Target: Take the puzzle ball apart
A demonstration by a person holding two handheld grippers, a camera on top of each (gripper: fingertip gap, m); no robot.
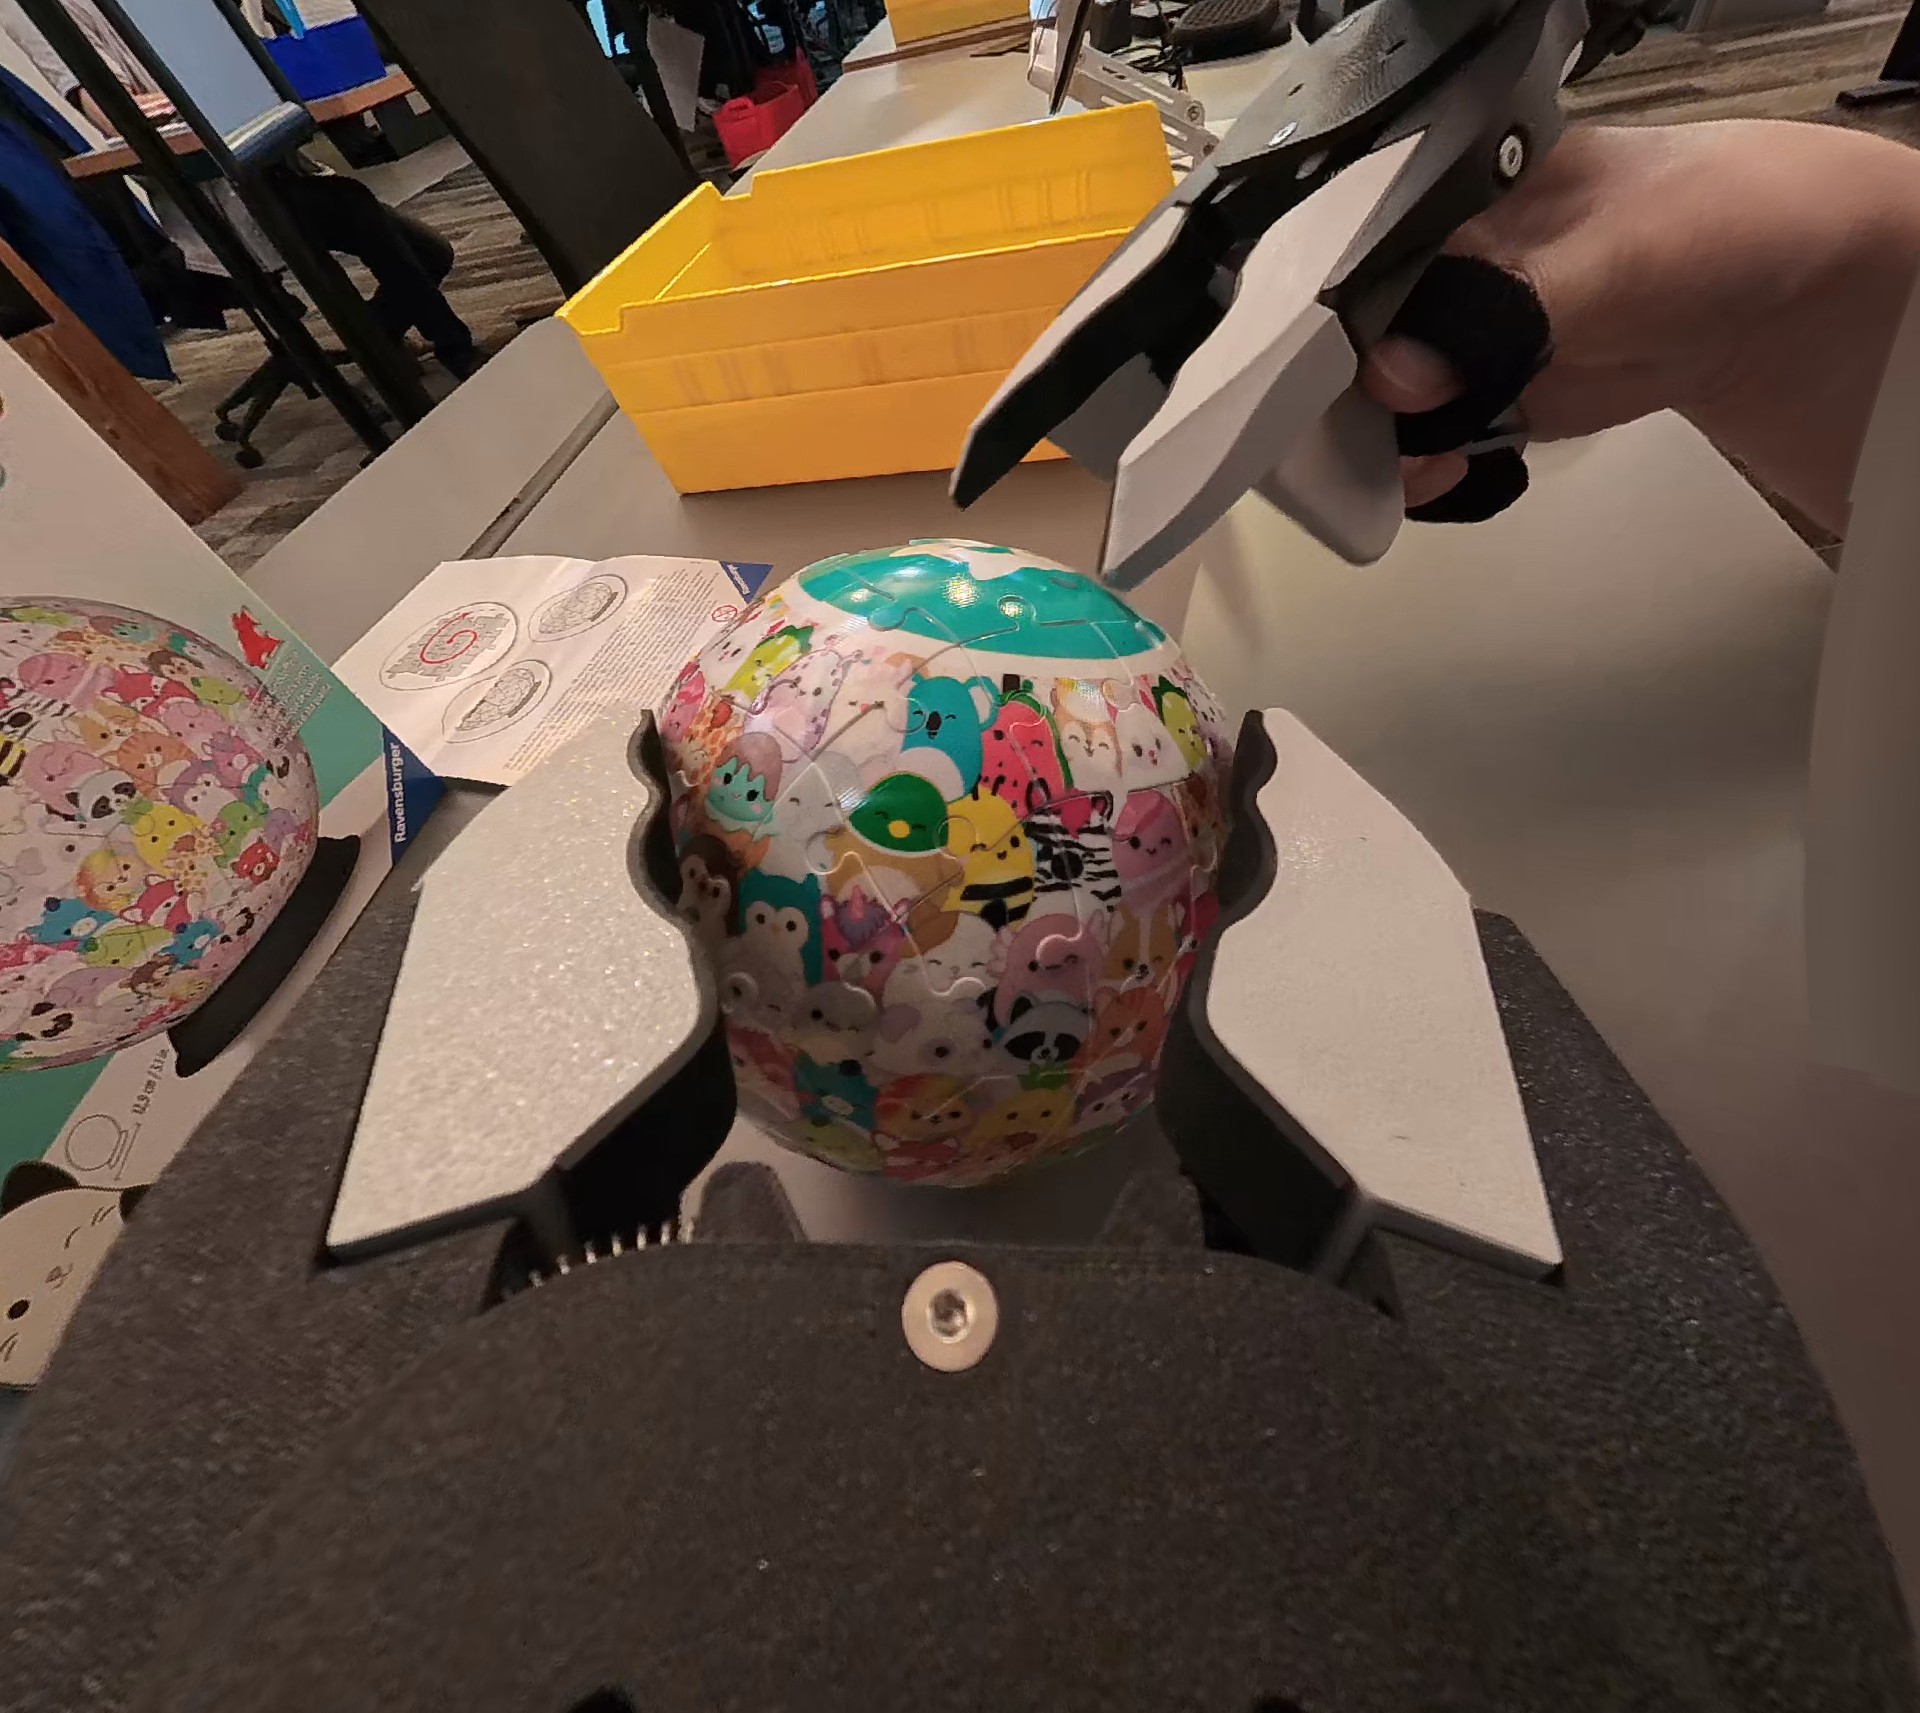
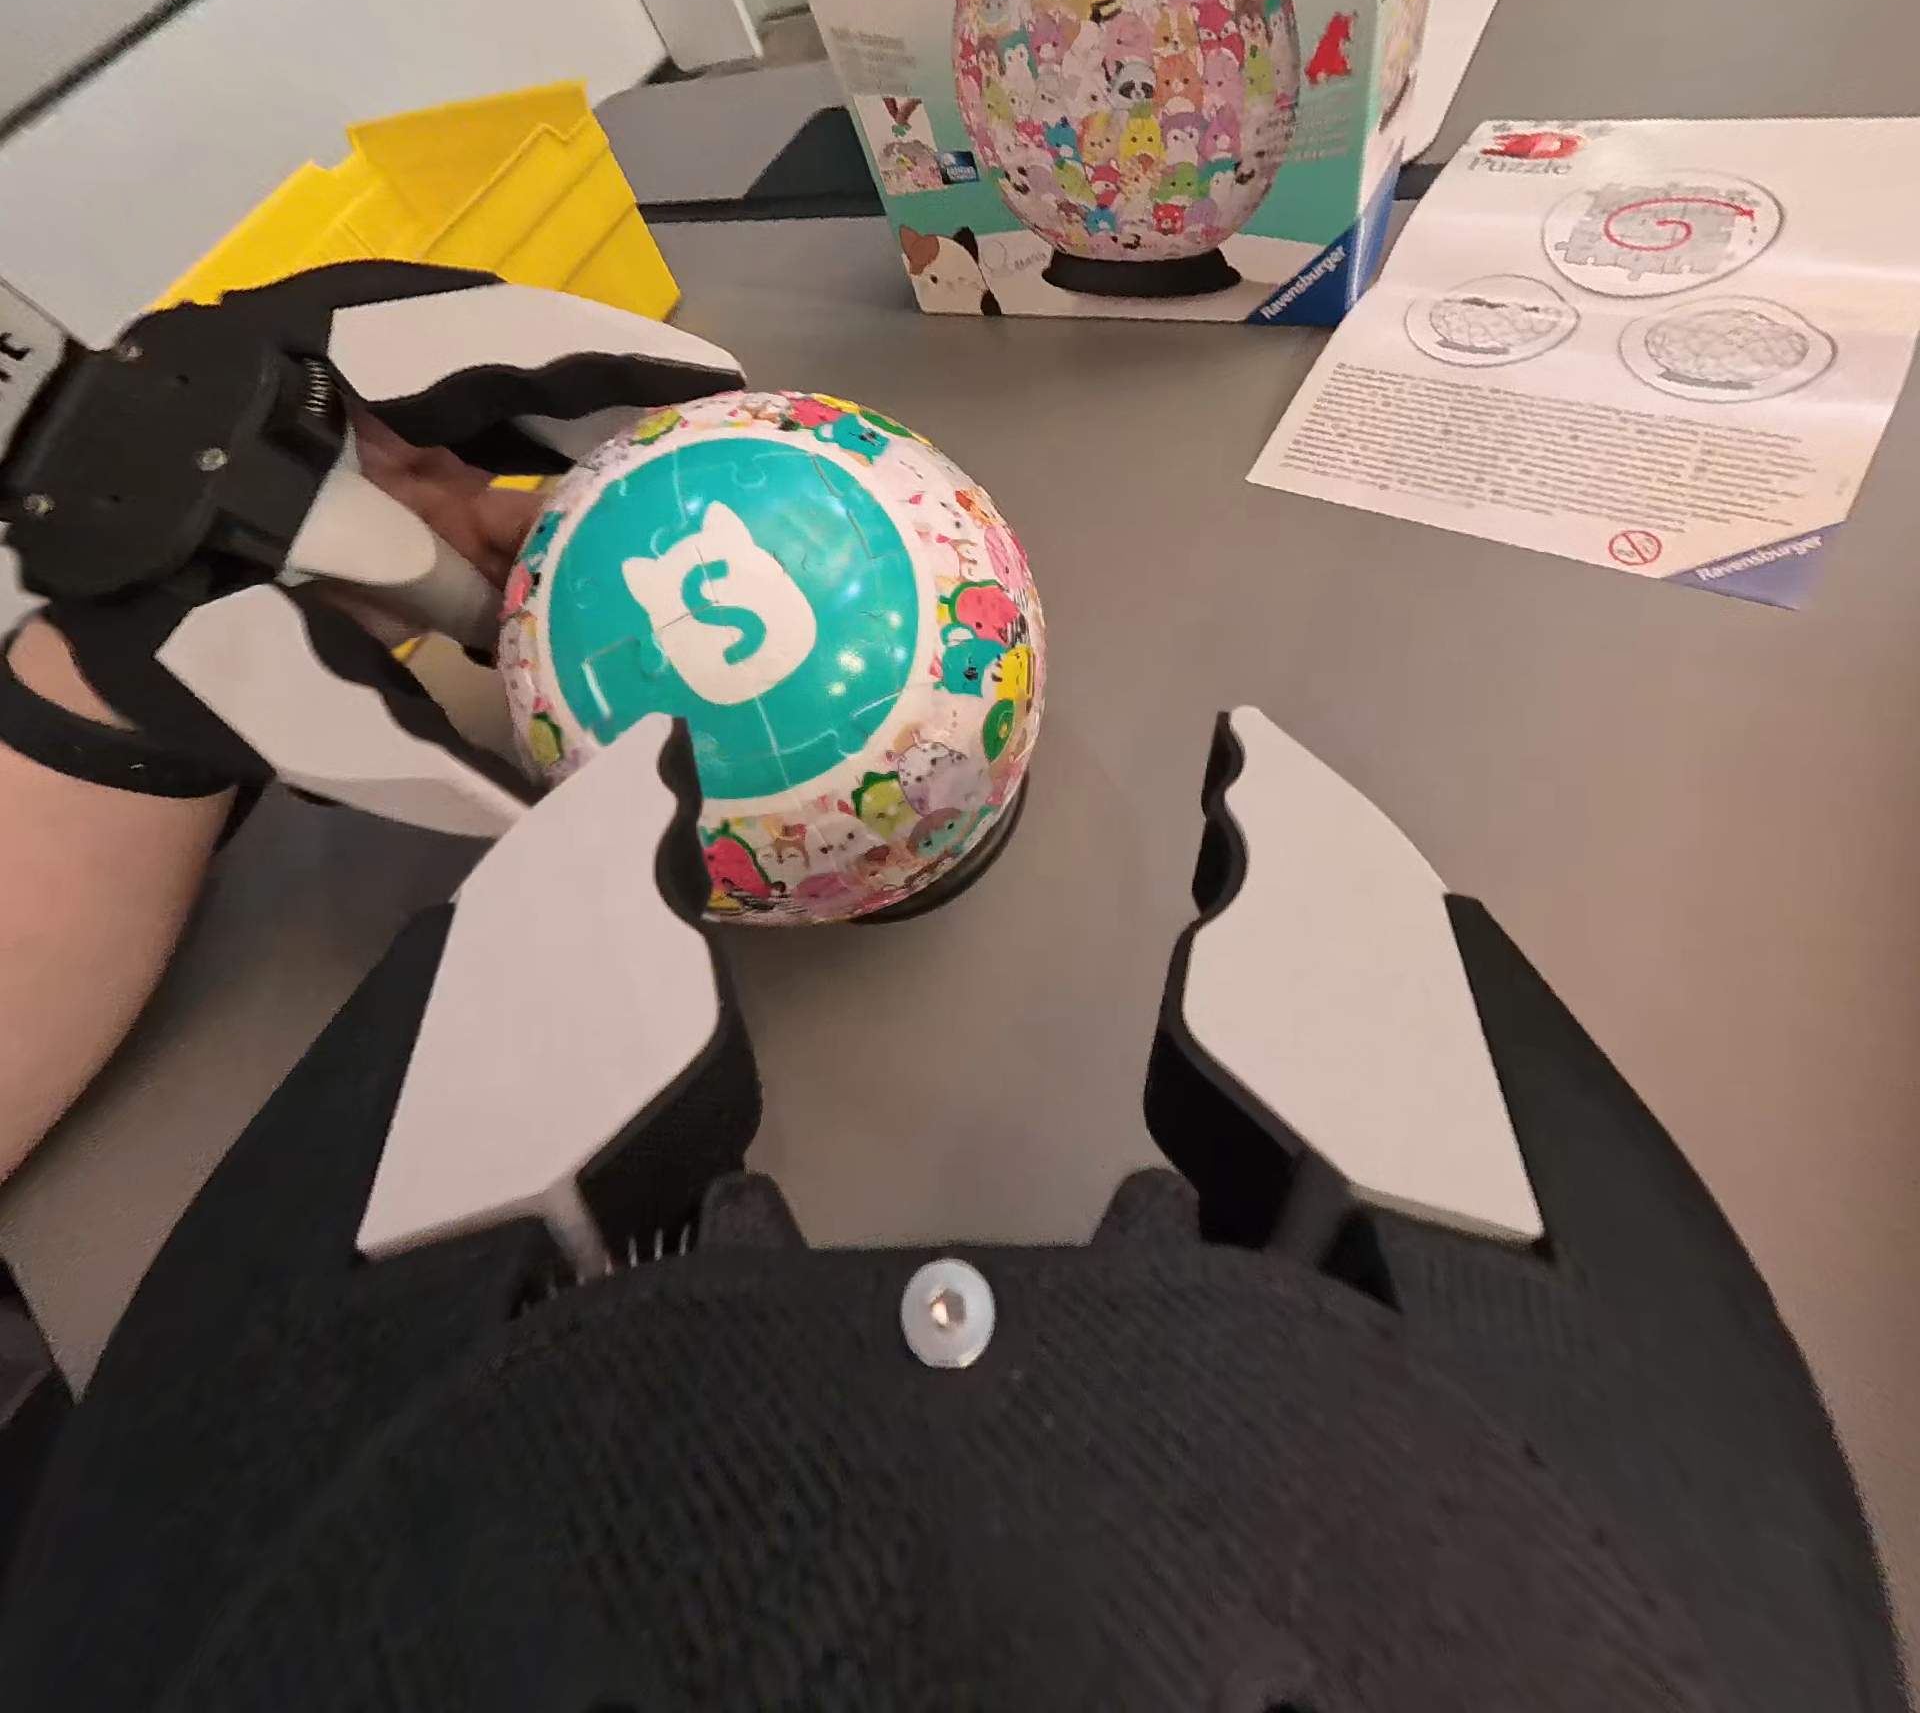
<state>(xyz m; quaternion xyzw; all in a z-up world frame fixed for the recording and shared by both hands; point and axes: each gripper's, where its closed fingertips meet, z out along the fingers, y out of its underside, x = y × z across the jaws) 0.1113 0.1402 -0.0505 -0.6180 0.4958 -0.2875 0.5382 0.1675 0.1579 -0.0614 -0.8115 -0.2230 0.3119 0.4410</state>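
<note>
The puzzle ball (image 1: 935,874) is covered in colourful cartoon animals and has a teal cap on top. It stands whole on a small black base (image 2: 982,874) on the grey table. My left gripper (image 1: 951,728) is closed around the ball's sides, one finger on each side. It also shows in the right wrist view (image 2: 623,593), gripping the ball from the left. My right gripper (image 2: 945,728) is open and empty. It hovers just above the teal cap (image 2: 732,603) with its left fingertip over the cap's edge. In the left wrist view it (image 1: 1039,525) points down at the ball's top.
A yellow bin (image 1: 862,302) stands behind the ball, also seen in the right wrist view (image 2: 468,209). The puzzle box (image 2: 1101,53) stands upright on the table. A folded instruction sheet (image 2: 1590,354) lies flat beside it. Bare grey table (image 1: 1455,728) lies to the right.
</note>
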